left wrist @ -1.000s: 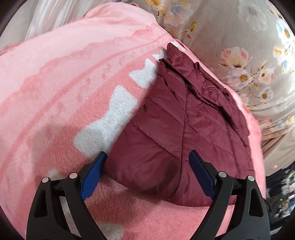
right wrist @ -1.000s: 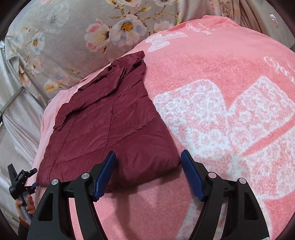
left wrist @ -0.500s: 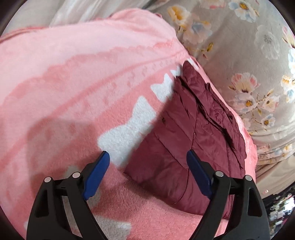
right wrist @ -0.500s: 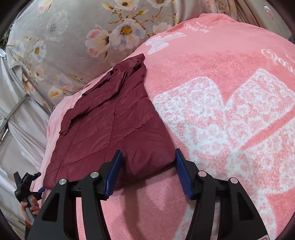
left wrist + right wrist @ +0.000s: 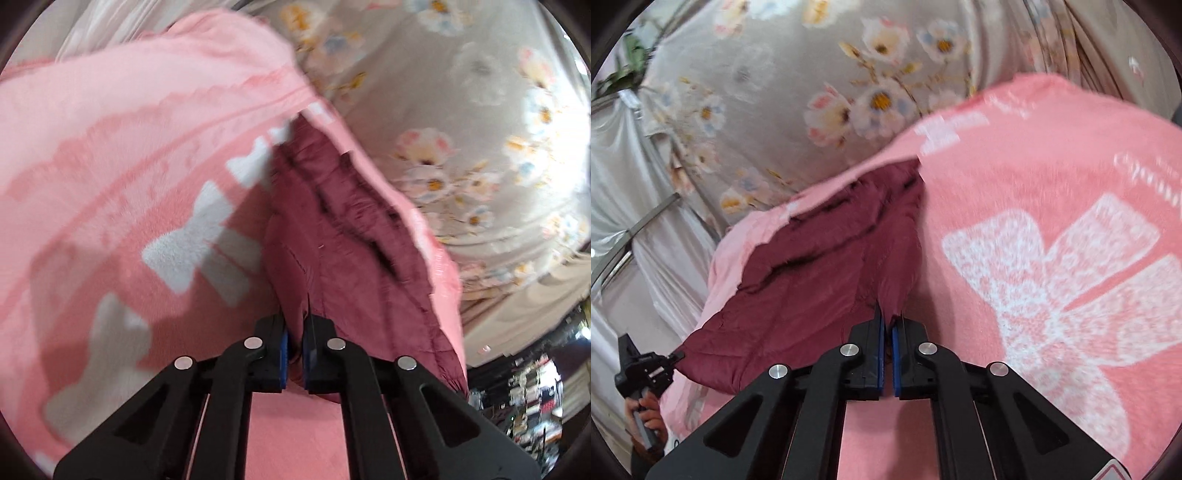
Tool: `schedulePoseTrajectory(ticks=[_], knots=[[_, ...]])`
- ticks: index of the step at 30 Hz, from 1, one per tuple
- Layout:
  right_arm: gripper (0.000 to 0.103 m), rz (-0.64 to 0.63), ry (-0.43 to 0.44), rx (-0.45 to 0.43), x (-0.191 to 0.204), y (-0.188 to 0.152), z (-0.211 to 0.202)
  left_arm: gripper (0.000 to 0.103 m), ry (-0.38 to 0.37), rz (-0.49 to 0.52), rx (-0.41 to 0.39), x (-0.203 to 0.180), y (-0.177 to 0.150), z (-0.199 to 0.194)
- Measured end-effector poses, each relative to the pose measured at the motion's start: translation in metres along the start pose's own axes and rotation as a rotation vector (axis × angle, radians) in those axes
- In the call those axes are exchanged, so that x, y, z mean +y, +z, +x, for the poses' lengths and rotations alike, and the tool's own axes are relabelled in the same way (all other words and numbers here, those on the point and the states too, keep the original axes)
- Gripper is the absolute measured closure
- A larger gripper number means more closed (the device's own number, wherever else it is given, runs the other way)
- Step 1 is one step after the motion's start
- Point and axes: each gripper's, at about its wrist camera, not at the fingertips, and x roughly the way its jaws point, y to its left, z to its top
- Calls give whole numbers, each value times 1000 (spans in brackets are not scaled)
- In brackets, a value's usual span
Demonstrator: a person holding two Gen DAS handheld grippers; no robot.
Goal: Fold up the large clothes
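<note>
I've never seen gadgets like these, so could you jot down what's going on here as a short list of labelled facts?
Garment: maroon quilted jacket, partly folded
Surface: pink blanket with white bow pattern
Left gripper: shut on the jacket's near edge
Right gripper: shut on the jacket's near corner
Backdrop: grey floral fabric
Image sharpness: both views motion-blurred

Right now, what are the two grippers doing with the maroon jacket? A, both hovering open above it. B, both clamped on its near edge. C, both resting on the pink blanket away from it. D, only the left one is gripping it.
B: the left gripper and the right gripper each have their blue pads nearly together with a fold of the maroon jacket pinched between them at its near edge, above the pink blanket.
</note>
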Motion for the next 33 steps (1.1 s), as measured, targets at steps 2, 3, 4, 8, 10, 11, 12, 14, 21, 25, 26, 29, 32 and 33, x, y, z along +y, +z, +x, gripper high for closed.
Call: schedulePoseTrajectory(ticks=[2, 3, 4, 8, 10, 11, 12, 14, 21, 25, 26, 29, 32, 33], knots=[[100, -53, 18, -41, 12, -2, -30, 100, -5, 54, -35, -16, -9, -32], [100, -85, 27, -65, 18, -2, -49, 100, -13, 81, -54, -23, -15, -50], [100, -104, 37, -83, 22, -2, -65, 100, -21, 103, -70, -31, -21, -69], [100, -138, 92, -183, 34, 5, -128, 100, -59, 169, -120, -58, -35, -128], [100, -143, 124, -245, 43, 15, -153, 100, -79, 198, -162, -74, -35, -152], [100, -146, 135, -272, 47, 21, -159, 100, -84, 211, -184, -81, -31, -160], [100, -148, 145, -292, 51, 30, -162, 100, -88, 217, -200, -85, -28, -163], [100, -149, 158, -307, 58, 46, -157, 100, -85, 238, -233, -97, -12, -161], [100, -82, 102, -220, 47, 117, -28, 99, 69, 242, -209, -101, 71, -56], [100, 9, 61, -88, 29, 143, 71, 99, 201, 240, -151, -93, 109, 26], [100, 15, 42, -72, 27, 144, 89, 99, 256, 253, -130, -92, 120, 55], [100, 11, -36, -7, 22, 149, 147, 99, 350, 283, -89, -84, 134, 108], [100, 8, -104, 54, 13, 144, 193, 99, 425, 309, -45, -76, 139, 154], [101, 11, -116, 71, 8, 141, 207, 99, 448, 313, -29, -71, 139, 169]])
